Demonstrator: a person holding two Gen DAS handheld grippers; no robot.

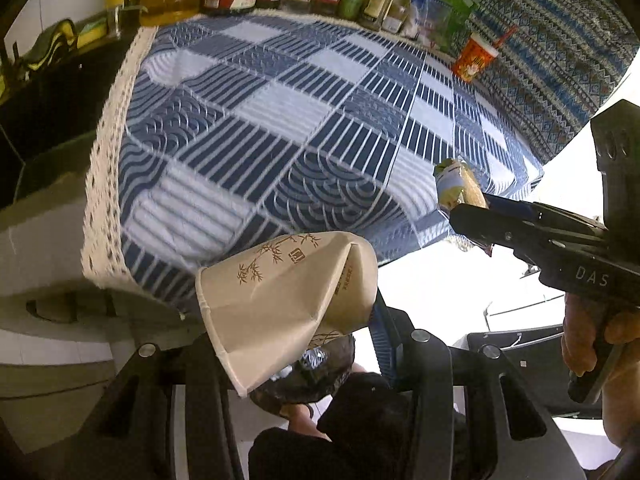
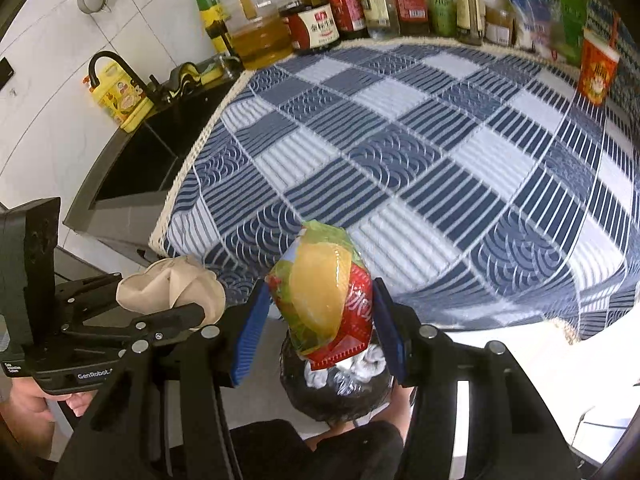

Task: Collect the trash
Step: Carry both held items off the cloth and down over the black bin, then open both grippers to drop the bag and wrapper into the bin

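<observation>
Left gripper (image 1: pixel 296 344) clamps a crushed paper cup (image 1: pixel 288 300), right gripper (image 2: pixel 320 332) pinches a crinkly snack wrapper (image 2: pixel 324 300); both look light, soft, best gripped mid-body over the black trash bag (image 2: pixel 340 396).

Bright daylight, floor glare, fisheye-warped edges

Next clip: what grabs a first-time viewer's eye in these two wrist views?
The crushed paper cup pinched in the left gripper and the bright snack wrapper clamped in the right gripper, both over a black trash bag below. Behind them, the blue-and-white patterned tablecloth fills the counter.
</observation>
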